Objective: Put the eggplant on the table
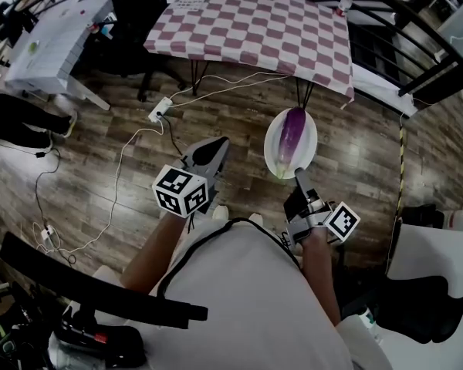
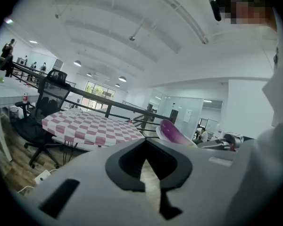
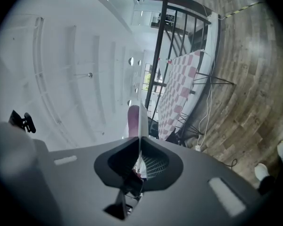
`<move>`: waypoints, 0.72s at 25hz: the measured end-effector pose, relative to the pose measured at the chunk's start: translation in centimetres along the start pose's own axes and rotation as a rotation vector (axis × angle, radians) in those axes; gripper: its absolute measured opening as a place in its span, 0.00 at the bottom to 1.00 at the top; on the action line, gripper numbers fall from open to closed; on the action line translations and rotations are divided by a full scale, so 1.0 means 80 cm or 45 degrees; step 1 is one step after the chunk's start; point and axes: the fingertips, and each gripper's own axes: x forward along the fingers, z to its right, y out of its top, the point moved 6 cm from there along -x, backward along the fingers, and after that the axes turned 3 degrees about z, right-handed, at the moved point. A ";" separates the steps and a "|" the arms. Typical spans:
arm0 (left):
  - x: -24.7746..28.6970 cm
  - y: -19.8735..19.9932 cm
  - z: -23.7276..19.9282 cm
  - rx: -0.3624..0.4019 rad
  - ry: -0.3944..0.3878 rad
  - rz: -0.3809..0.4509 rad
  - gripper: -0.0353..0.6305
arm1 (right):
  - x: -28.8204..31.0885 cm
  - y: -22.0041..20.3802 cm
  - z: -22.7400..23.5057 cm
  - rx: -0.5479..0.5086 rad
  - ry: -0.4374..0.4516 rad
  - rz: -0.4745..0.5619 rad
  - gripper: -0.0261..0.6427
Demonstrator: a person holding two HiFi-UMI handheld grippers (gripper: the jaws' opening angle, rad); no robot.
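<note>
A purple eggplant (image 1: pixel 292 136) lies on a white plate (image 1: pixel 274 146) that I hold out over the wooden floor. My right gripper (image 1: pixel 299 177) is shut on the plate's near rim. In the right gripper view the plate (image 3: pixel 140 119) shows edge-on between the jaws, with the eggplant (image 3: pixel 131 119) on its left side. My left gripper (image 1: pixel 214 149) hangs to the plate's left, shut and holding nothing. The left gripper view shows the eggplant (image 2: pixel 173 132) off to the right and the checkered table (image 2: pixel 87 126) ahead. That table (image 1: pixel 255 25) stands beyond the plate.
White cables and a power strip (image 1: pixel 160 111) lie on the floor in front of the table. A black office chair (image 1: pixel 135 10) stands at the table's left, next to a white desk (image 1: pixel 50 41). A black railing (image 1: pixel 417 48) runs at the right. A small bottle (image 1: pixel 343 2) stands on the table's far right corner.
</note>
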 end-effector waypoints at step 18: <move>-0.015 0.004 -0.031 -0.016 -0.011 0.013 0.06 | 0.024 -0.020 -0.005 0.004 0.002 0.007 0.08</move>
